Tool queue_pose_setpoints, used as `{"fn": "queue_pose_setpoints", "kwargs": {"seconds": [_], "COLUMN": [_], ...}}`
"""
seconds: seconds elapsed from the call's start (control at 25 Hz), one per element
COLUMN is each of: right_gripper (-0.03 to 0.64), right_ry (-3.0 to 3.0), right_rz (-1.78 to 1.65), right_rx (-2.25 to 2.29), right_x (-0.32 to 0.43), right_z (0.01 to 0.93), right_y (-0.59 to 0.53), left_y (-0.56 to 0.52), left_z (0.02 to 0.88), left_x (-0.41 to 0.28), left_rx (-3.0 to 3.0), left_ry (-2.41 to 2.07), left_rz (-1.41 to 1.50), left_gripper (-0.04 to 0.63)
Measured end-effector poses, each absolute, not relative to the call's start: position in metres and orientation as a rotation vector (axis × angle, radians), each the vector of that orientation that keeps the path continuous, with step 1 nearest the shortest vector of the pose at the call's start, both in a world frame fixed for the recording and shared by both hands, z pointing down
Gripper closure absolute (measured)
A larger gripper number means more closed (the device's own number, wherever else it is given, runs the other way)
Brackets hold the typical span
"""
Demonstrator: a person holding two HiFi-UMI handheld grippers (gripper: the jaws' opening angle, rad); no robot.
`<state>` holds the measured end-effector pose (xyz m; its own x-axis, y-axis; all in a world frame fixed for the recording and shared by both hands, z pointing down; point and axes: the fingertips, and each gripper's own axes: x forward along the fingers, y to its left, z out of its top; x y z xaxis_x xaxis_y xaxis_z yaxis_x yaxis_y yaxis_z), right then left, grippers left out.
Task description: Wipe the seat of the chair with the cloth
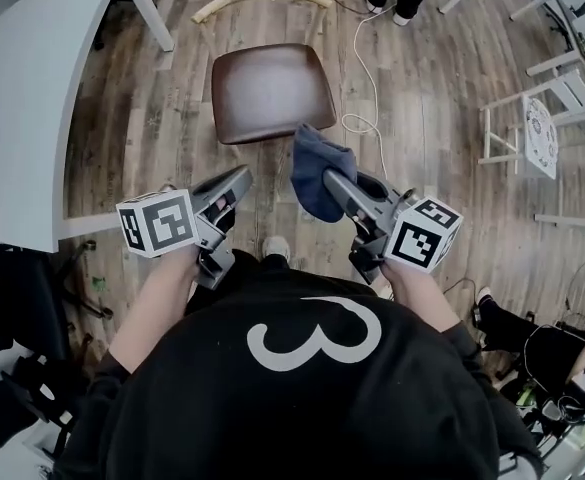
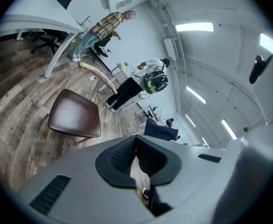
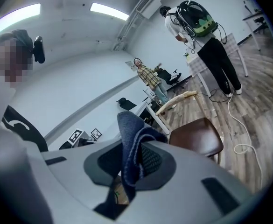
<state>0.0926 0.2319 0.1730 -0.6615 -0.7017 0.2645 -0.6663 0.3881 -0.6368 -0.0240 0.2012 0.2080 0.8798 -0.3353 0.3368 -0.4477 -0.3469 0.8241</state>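
Wood-plank floor [image 1: 432, 98] in an open workroom. A white table [image 1: 32, 88] stands off to the left gripper's side, a loose white cable [image 1: 367, 78] lies beyond the right gripper, and people stand in the background.

The chair [image 1: 270, 90], with a brown seat and a pale curved back rail, stands ahead of and below both grippers. Neither gripper touches it.

The right gripper [image 1: 330, 180] is clamped on a blue cloth [image 1: 317, 173]. A fold sits between the pads and the rest is bunched past the tips, hanging towards the seat.

The left gripper [image 1: 240, 178] has its jaws drawn together with nothing between them.

Assessment:
- **Cloth:** It appears soft, light and limp, and is likely to roll or trail under drag. The hold is best kept on a thick fold, deep in the pads.
- **Seat:** It looks smooth and firm, so little resistance is expected. The chair itself may shift if pushed.
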Motion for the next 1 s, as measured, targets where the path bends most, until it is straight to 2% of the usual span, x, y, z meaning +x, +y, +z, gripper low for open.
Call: {"fn": "queue_pose_setpoints", "kwargs": {"seconds": [0.36,1.0], "right_gripper": [0.563,0.563], "right_ry": [2.547,2.452], "right_rz": [-1.349,-1.519], "right_rx": [-1.263,-1.302], "right_x": [0.088,0.060], "right_z": [0.226,0.282], "right_y": [0.190,-0.013], "left_y": [0.157,-0.006], "left_z": [0.273,0.373], "left_x": [-0.040,-0.101], "left_rx": [1.758,1.642], "left_ry": [-0.595,-0.675], "left_rz": [0.108,0.070], "left_gripper": [0.583,0.583]}}
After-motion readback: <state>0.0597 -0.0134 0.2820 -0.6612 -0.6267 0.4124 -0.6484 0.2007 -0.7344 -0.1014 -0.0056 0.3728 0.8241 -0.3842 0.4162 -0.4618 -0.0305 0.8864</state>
